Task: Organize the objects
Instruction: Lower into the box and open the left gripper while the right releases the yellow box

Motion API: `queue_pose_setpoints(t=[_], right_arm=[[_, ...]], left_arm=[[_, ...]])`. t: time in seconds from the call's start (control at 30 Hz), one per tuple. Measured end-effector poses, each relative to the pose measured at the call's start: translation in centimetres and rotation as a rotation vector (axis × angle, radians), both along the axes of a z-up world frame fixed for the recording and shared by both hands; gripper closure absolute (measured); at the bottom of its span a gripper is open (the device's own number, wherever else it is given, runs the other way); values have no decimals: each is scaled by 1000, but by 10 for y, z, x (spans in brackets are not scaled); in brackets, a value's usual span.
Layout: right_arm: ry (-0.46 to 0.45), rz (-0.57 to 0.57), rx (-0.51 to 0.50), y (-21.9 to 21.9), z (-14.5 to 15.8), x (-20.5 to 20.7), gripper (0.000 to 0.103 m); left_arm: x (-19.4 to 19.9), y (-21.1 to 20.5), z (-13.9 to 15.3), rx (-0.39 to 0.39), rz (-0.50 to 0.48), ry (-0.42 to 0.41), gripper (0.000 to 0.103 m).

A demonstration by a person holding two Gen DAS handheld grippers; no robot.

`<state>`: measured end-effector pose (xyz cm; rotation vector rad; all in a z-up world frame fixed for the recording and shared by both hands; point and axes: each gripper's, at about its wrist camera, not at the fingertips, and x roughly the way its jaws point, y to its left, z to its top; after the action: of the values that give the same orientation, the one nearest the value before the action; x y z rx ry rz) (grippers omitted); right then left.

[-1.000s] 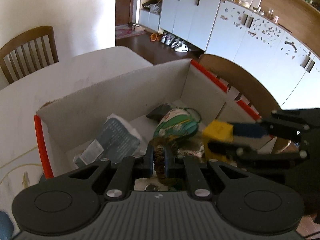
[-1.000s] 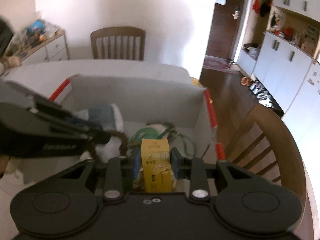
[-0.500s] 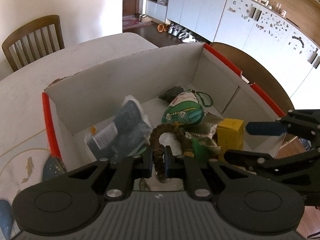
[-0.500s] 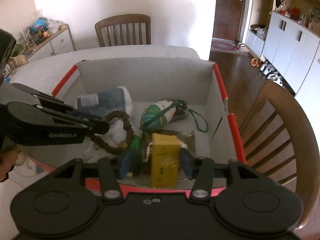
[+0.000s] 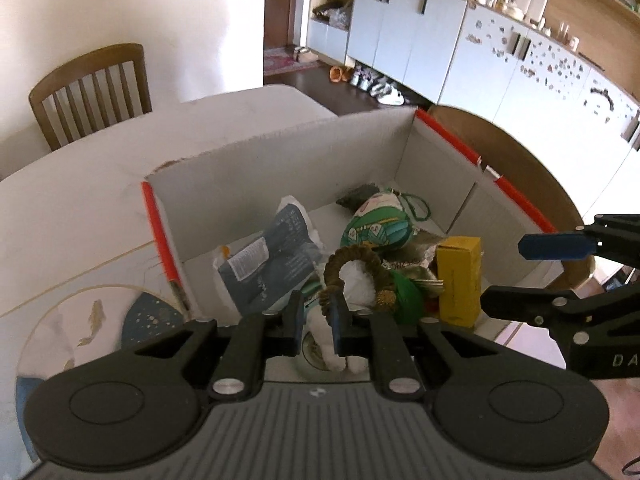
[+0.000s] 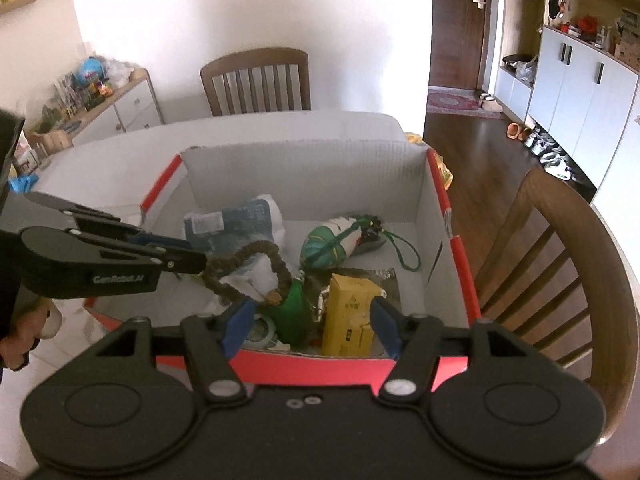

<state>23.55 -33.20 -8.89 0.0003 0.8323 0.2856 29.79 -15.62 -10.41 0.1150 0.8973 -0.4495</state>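
Observation:
A cardboard box [image 5: 280, 168] [image 6: 304, 176] with red taped edges stands on the white table. My left gripper [image 5: 316, 312] [image 6: 196, 258] is shut on a brown bead bracelet [image 5: 356, 258] [image 6: 248, 264] with a green tassel, held over the box's near side. A yellow carton [image 5: 460, 280] [image 6: 352, 316] stands upright inside the box. The right gripper [image 6: 312, 320] [image 5: 508, 276] is opening just above and behind it, and the carton shows between the blue pads [image 6: 382, 322] without touching them.
Inside the box lie a blue-grey packet [image 5: 272, 264] [image 6: 232, 228], a green and white pouch [image 5: 376, 228] [image 6: 324, 248] and crumpled foil. A wooden chair [image 6: 560, 264] stands close against the box's right side, another chair [image 6: 256, 80] at the table's far end.
The right gripper opened and let go of the yellow carton, which now stands in the box. Both grippers drew back and up from the box, the left still gripping the bracelet.

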Motion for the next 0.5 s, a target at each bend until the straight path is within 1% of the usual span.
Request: queue_pose_setpoints(t=[0.2,0.33,0.37,0.4,0.43,0.5], right_arm=[[-26,-11,38,-1,15,-11,36],[-55,-14,54,5,27,-20,31],[-62,-16,57,6,29,-22,31],[-71,-20,60,8,31,-24,30],[-77,-29,65,10,34,-26,29],[-78,-45,87,14,37,-29,29]], left_arm=[[-19,8,24,-38,8,-48,90],[-31,14,39,-46,-2,-91,89],[-33,17,42,-51,-6,-99,84],[-35,19,45,-57,-12,-107,75],[-36,22,47,-60,-16,-116,70],[-40,28,52,-70,-18,-129,46]])
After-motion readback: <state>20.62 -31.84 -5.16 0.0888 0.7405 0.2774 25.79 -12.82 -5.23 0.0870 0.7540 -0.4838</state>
